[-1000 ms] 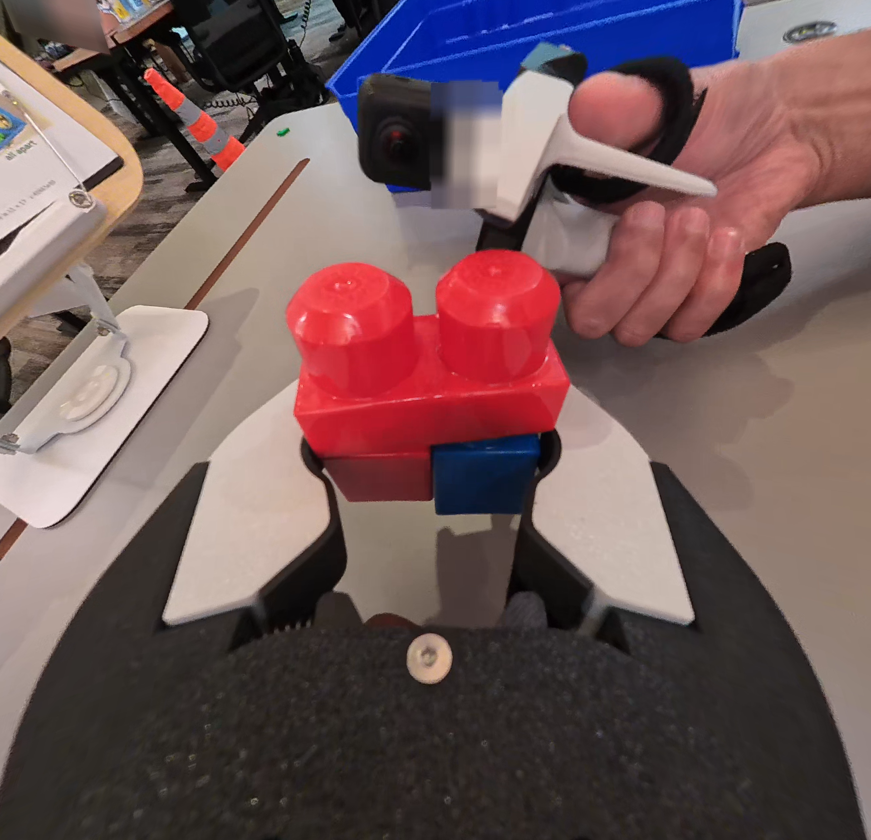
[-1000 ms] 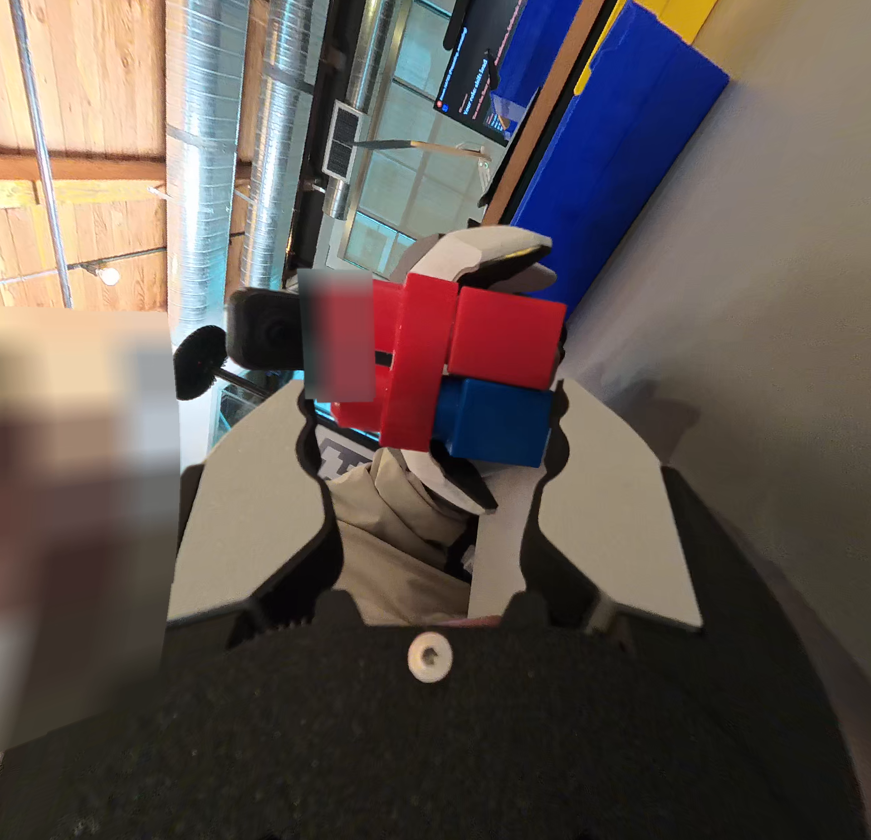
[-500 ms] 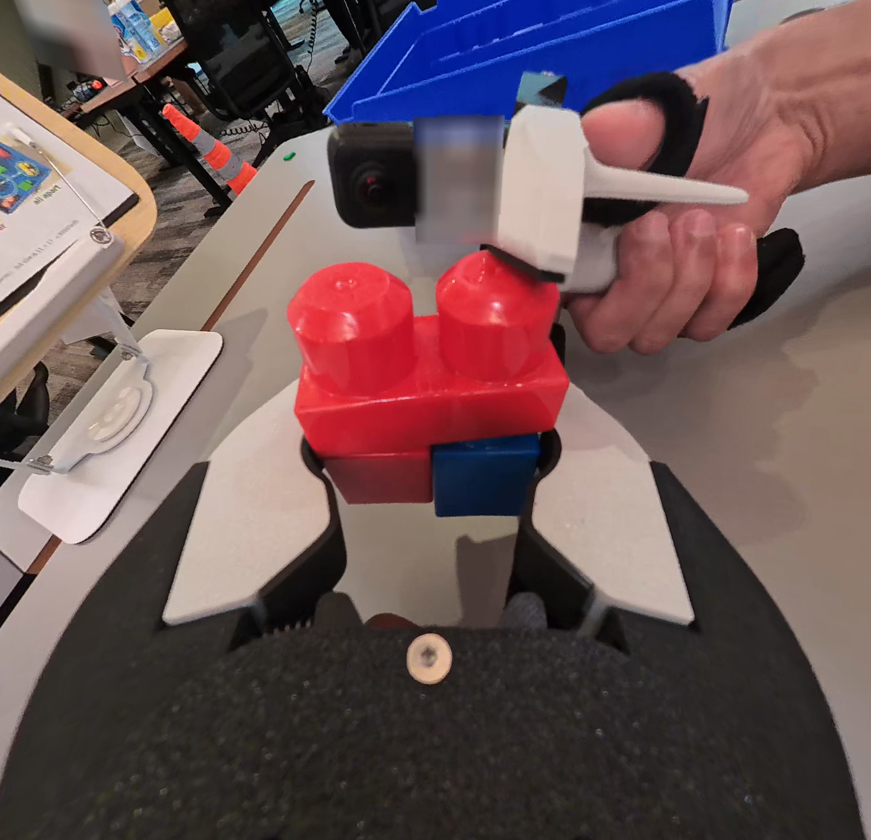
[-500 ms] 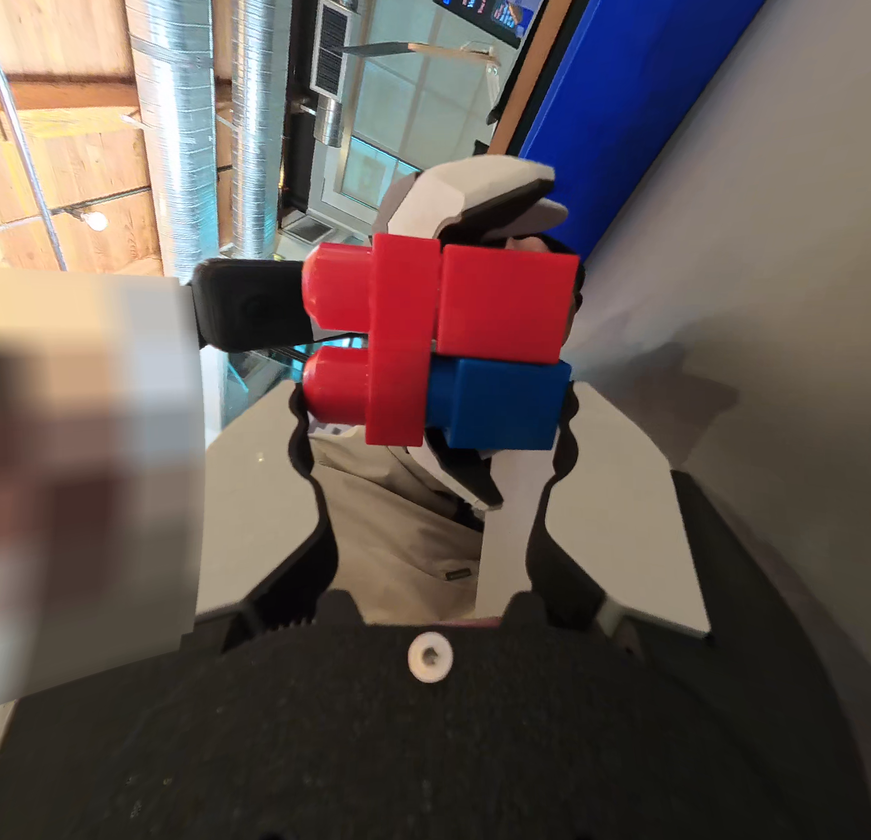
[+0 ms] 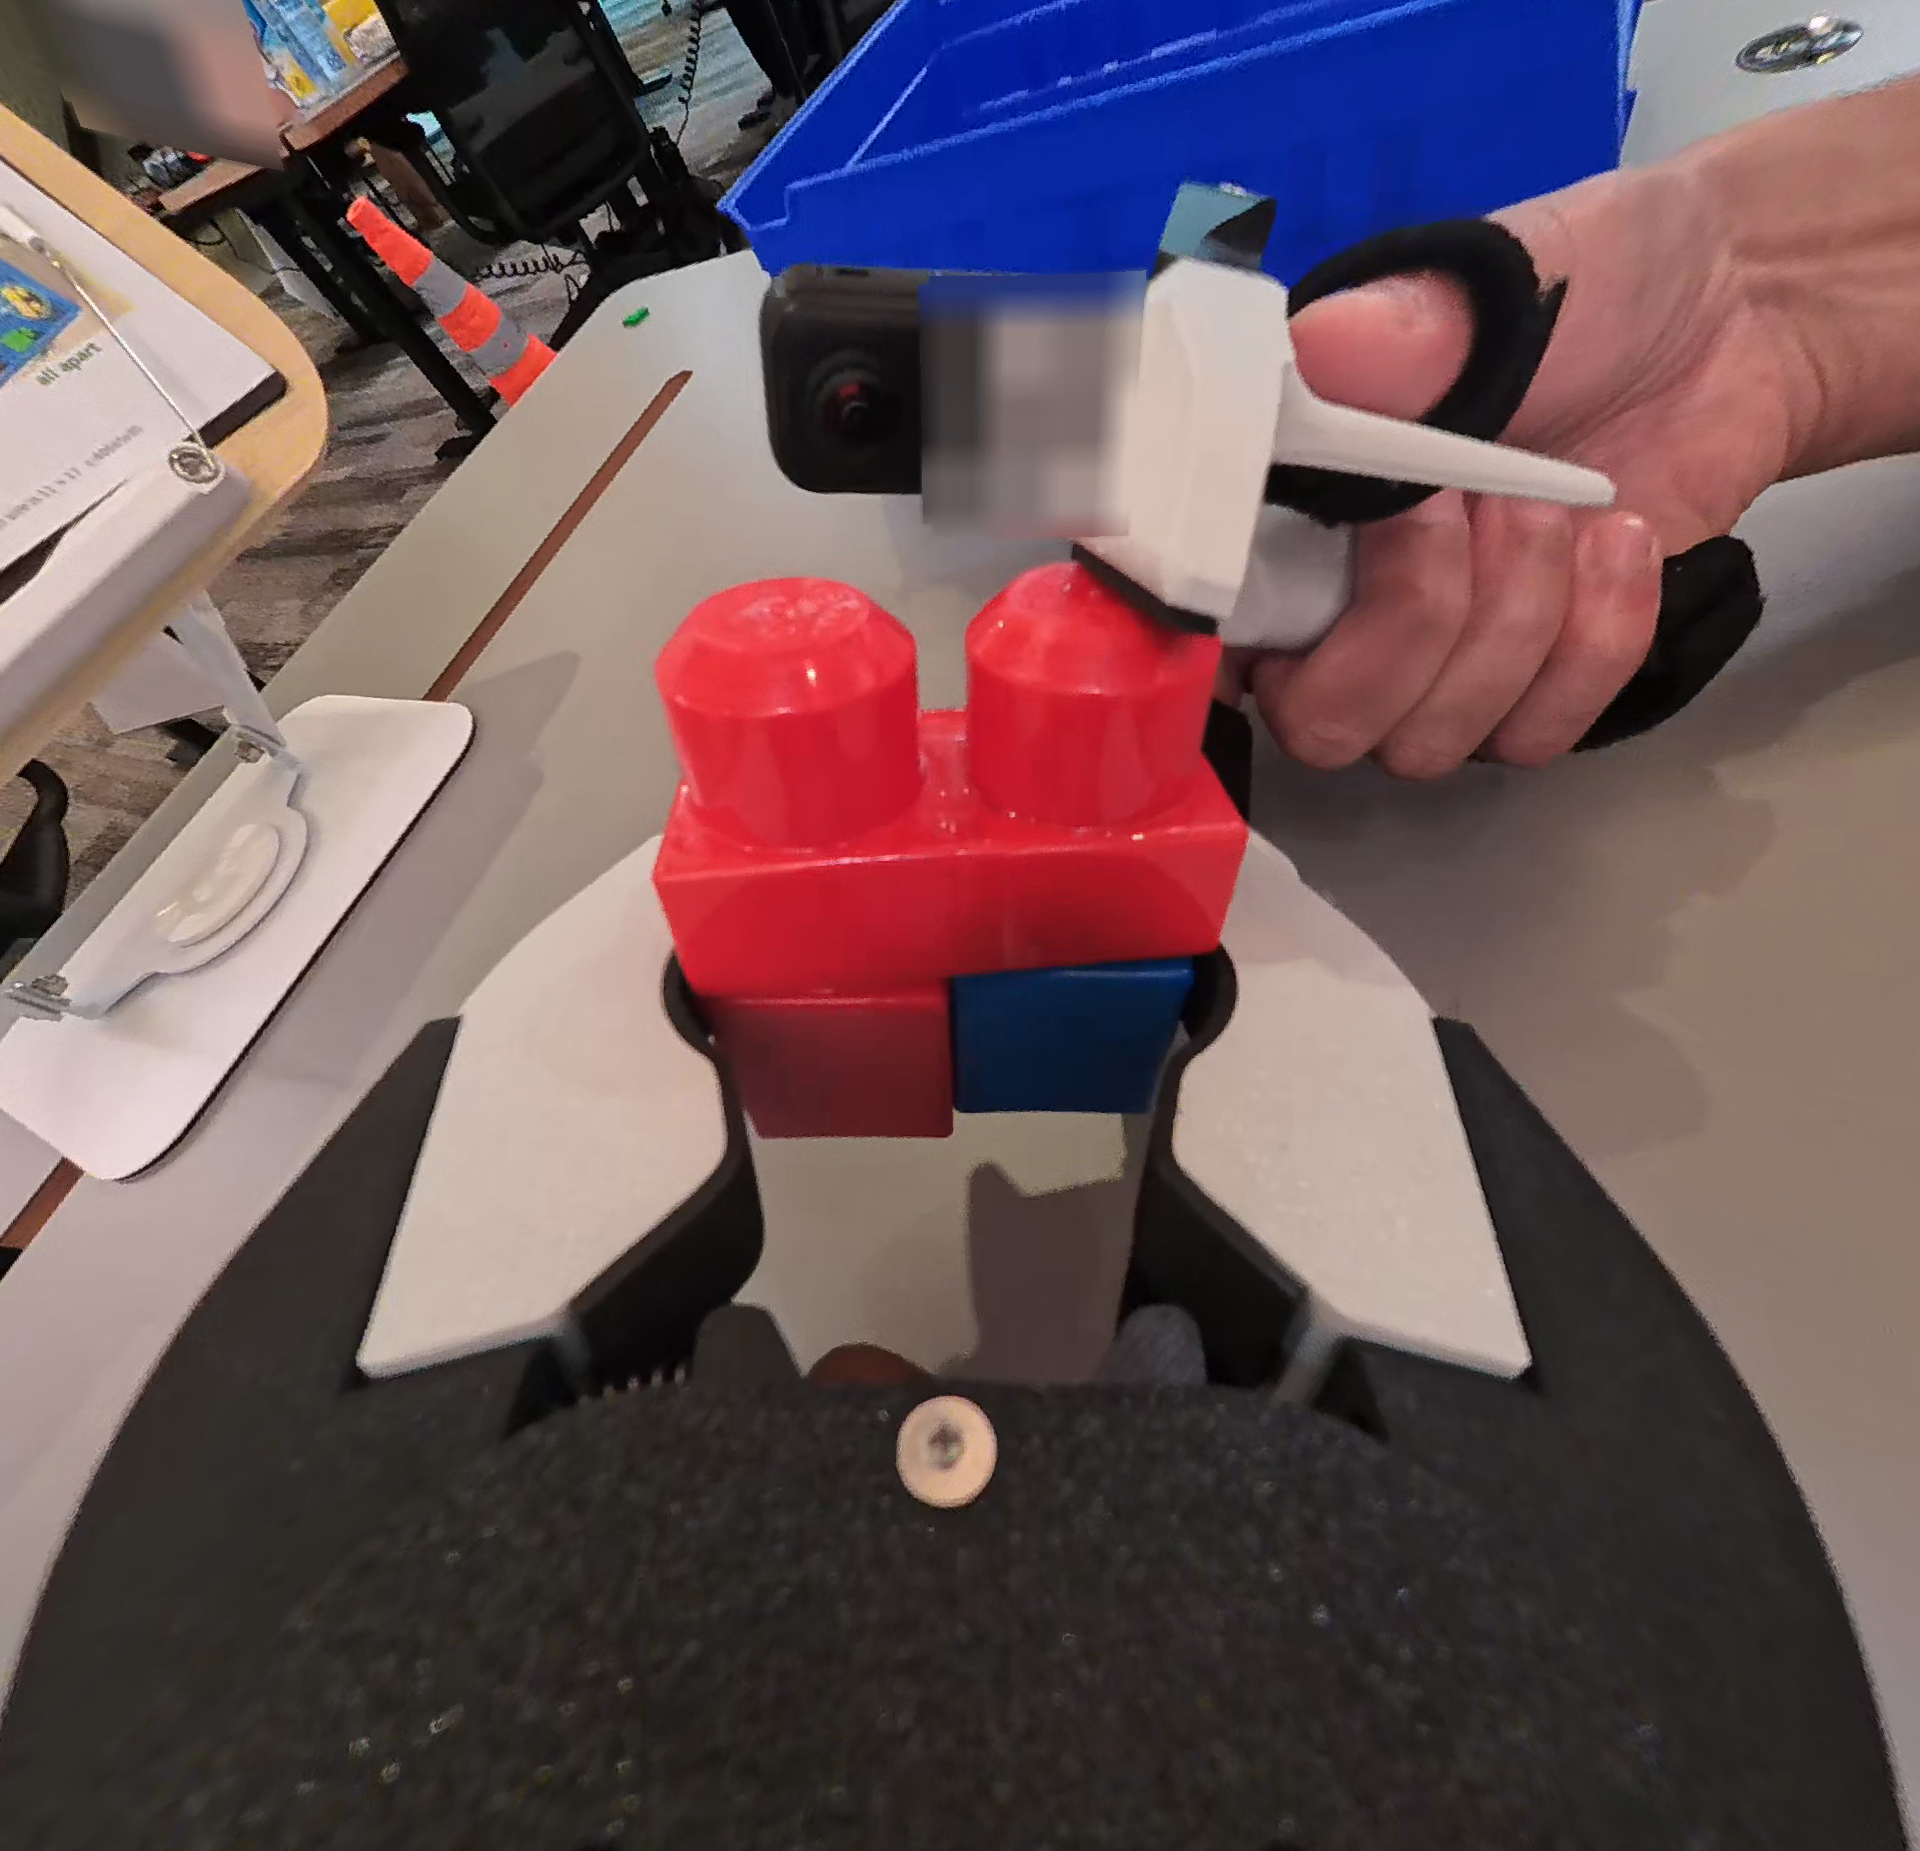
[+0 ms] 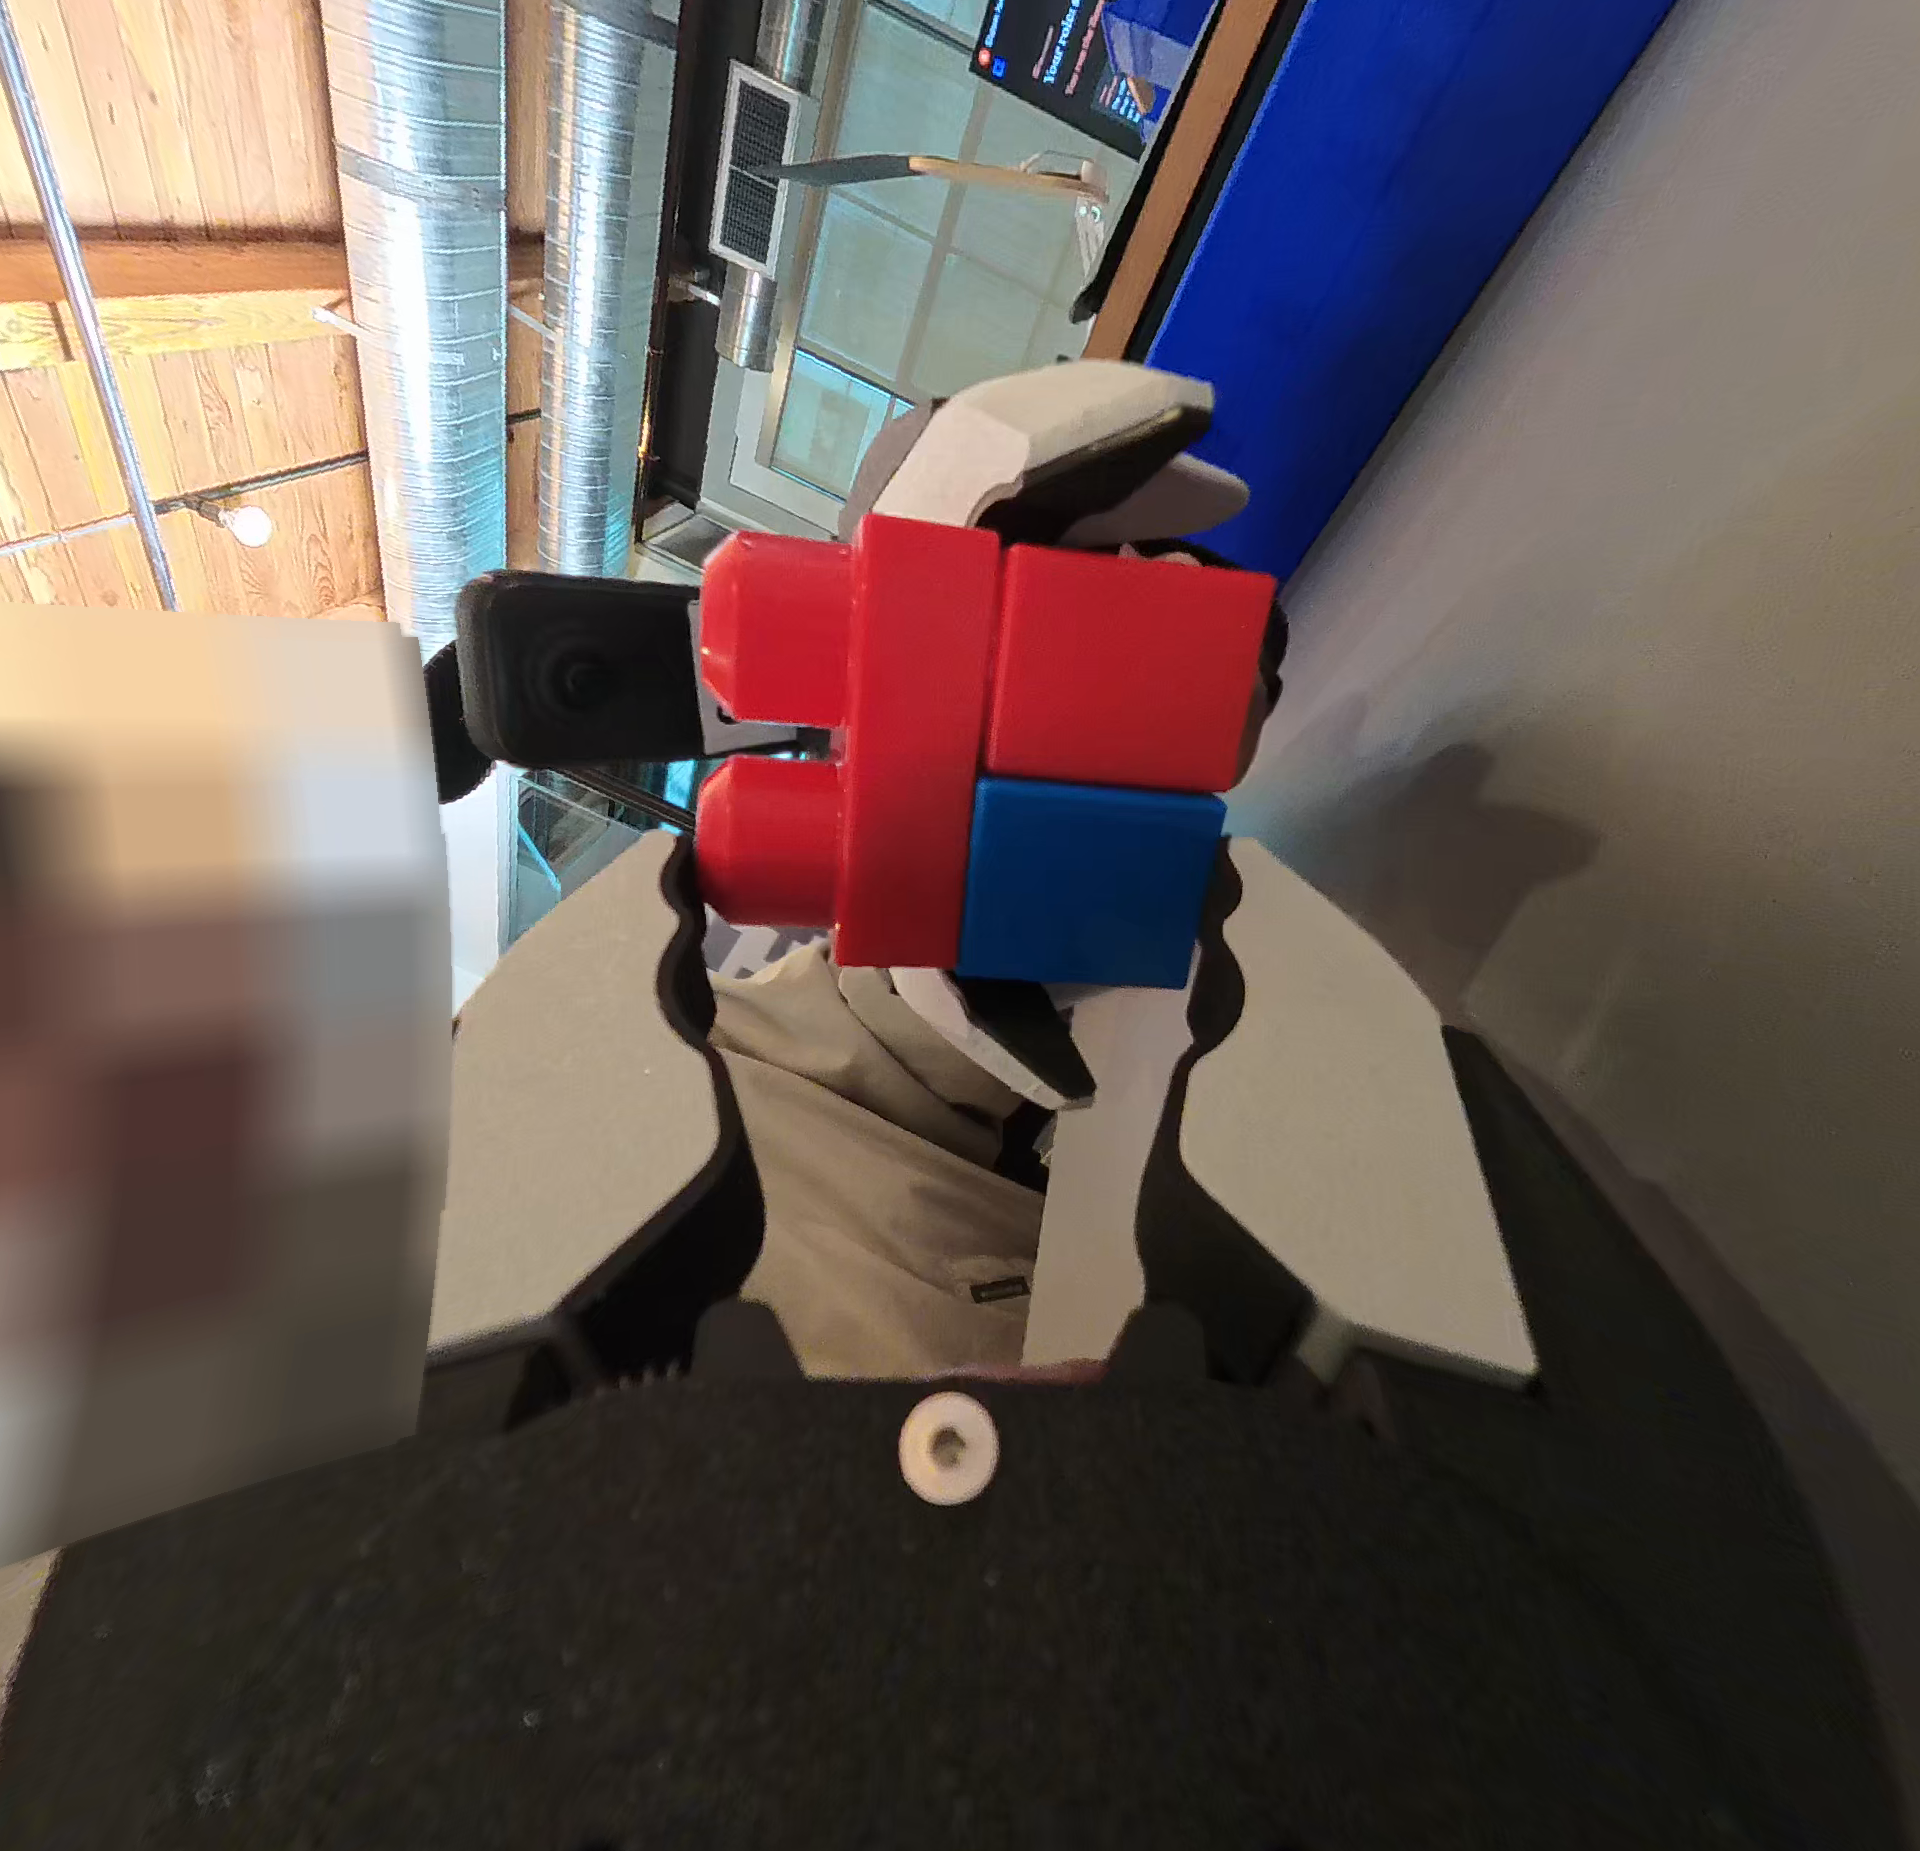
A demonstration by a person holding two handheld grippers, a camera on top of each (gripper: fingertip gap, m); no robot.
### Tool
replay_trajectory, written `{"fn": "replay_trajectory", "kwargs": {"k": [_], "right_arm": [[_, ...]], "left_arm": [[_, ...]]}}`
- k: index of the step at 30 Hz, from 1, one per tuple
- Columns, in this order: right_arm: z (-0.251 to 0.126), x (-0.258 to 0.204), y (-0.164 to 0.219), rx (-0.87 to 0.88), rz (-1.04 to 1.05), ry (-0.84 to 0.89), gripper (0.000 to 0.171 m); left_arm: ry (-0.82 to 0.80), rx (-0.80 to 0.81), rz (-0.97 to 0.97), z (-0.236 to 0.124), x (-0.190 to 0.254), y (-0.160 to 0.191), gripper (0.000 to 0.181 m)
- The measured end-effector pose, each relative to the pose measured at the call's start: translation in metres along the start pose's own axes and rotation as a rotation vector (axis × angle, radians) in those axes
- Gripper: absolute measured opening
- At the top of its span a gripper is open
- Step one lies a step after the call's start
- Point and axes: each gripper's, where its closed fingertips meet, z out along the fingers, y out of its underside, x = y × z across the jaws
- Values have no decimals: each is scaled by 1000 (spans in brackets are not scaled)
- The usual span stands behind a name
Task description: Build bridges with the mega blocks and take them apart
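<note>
A small bridge is held above the table: a red two-stud block [image 5: 945,897] sits on a dark red block [image 5: 842,1063] and a blue block [image 5: 1070,1032]. My left gripper [image 5: 951,1022] is shut on the two lower blocks, one finger on each outer side. My right gripper [image 6: 951,876] is turned on its side and open. Its fingertips straddle the bridge's blue end, one by a red stud [image 6: 769,845], the other by the blue block [image 6: 1086,887]. In the left wrist view one of its fingers [image 5: 1143,596] rests on the right stud.
A blue bin [image 5: 1247,87] stands on the grey table [image 5: 1558,970] behind the bridge. A white stand base [image 5: 260,918] with a tilted board is at the left edge. An orange cone [image 5: 457,305] stands on the floor beyond. A person's hand [image 5: 1507,606] holds the right gripper. Both grippers' tips are close together, under 4 cm apart. My left tips are roughly 30 centimeters from the white stand base [image 5: 260,918].
My right gripper has moved in toward the bridge, and its fingertips now straddle the stud and the blue block. My left gripper keeps its hold, and the bridge stays still.
</note>
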Motion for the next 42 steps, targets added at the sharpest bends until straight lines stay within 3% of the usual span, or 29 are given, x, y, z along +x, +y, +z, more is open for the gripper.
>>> {"fn": "replay_trajectory", "kwargs": {"k": [19, 29, 42], "right_arm": [[6, -15, -12, 86, 73, -141, 91], [11, -11, -6, 47, 59, -80, 91], [6, -19, -6, 28, -46, -30, 93]], "left_arm": [[8, 67, -16, -15, -6, -5, 89], [21, 1, 2, -10, -4, 8, 90], [12, 18, 23, -12, -2, 2, 90]]}}
